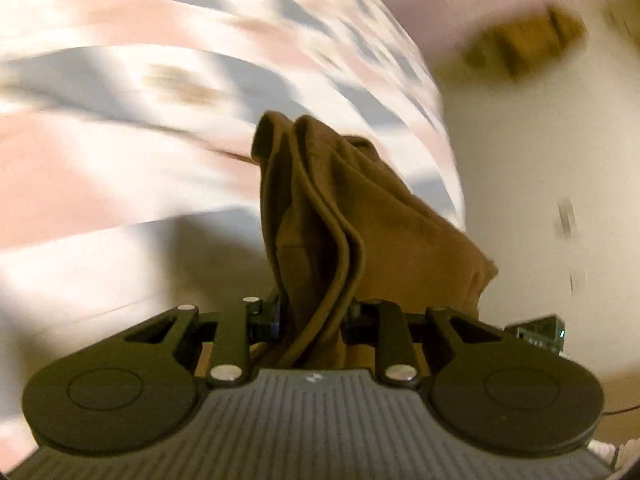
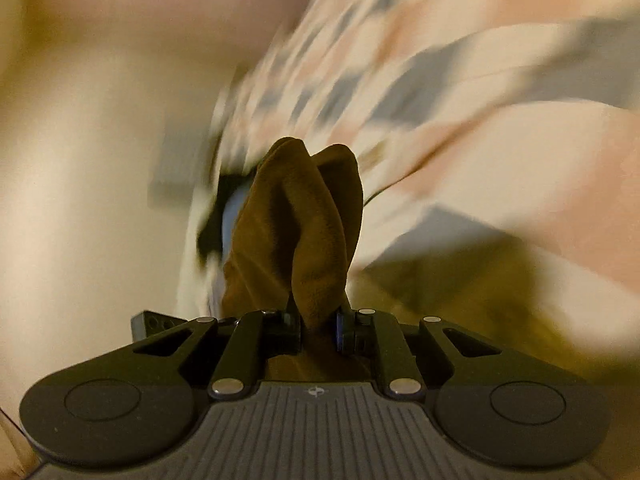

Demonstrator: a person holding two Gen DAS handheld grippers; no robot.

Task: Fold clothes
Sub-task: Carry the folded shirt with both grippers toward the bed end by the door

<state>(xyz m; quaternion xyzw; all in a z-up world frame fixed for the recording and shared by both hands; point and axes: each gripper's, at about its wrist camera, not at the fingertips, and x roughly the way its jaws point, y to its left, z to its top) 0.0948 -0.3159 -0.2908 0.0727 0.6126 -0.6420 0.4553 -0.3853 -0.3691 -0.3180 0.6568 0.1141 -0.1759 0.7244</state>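
While both views are smeared by motion blur, each gripper is sharp against its background. Left gripper [image 1: 310, 320]: fingers closed tight on a bunched edge of the brown garment [image 1: 320, 216], whose layered hems rise upright from between them and fall away to the right. Right gripper [image 2: 318, 326]: fingers likewise pinched shut on the same brown cloth, two rounded folds standing up from the grip. Behind the cloth in both views lies a patterned bedspread [image 1: 120, 80] in pink, white and grey, heavily blurred. Off to the upper right of the left view sits another brown lump [image 1: 524, 42], too blurred to identify. A dark, bluish object [image 2: 228, 216] shows just left of the cloth in the right view, unclear.
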